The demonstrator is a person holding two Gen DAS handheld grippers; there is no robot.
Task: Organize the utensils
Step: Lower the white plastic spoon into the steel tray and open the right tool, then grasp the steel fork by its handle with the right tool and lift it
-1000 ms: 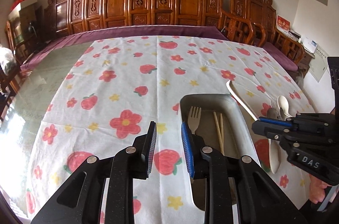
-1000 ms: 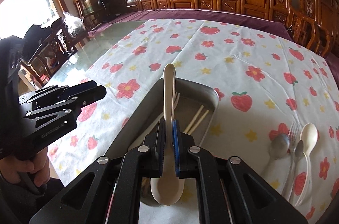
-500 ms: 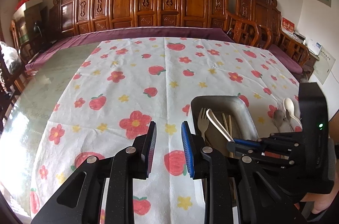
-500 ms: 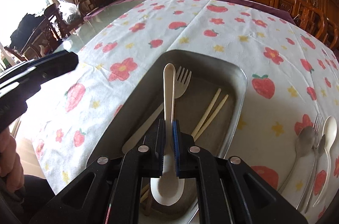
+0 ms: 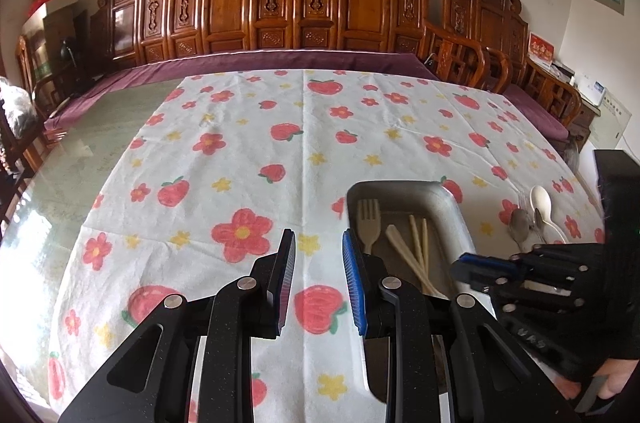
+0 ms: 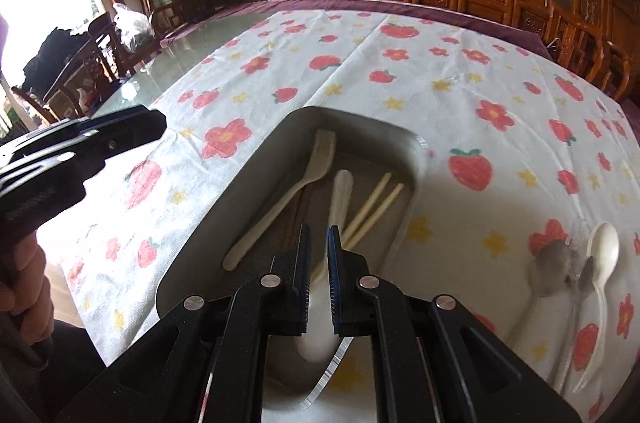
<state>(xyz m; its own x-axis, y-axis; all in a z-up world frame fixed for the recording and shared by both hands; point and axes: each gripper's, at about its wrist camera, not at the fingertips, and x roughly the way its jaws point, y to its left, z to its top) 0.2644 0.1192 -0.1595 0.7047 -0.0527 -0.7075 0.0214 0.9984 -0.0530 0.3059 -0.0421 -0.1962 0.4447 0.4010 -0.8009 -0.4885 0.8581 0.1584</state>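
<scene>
A metal tray (image 5: 400,185) (image 6: 352,113) holds a cream fork (image 5: 368,219) (image 6: 320,159), a pair of chopsticks (image 5: 418,239) (image 6: 376,199) and a cream spoon (image 5: 404,247) (image 6: 342,191). My right gripper (image 6: 319,235) (image 5: 458,263) hangs low over the tray, jaws only a narrow slit apart. The blurred spoon lies slanted beneath them. Its handle runs off to the right of the tips, not between them, and its bowl shows under the fingers. My left gripper (image 5: 318,243) (image 6: 160,123) stands open over the tablecloth left of the tray, with nothing in it.
On the cloth right of the tray lie a metal spoon (image 6: 548,271) (image 5: 520,223), a white spoon (image 6: 604,251) (image 5: 542,201) and a thinner metal utensil between them. Carved wooden chairs line the far edge. Bare glass tabletop (image 5: 80,159) shows left of the cloth.
The right gripper has sunk into the tray. The cream spoon, which stood straight out between its jaws, now lies lower and slanted on the tray floor. The left gripper has stayed put.
</scene>
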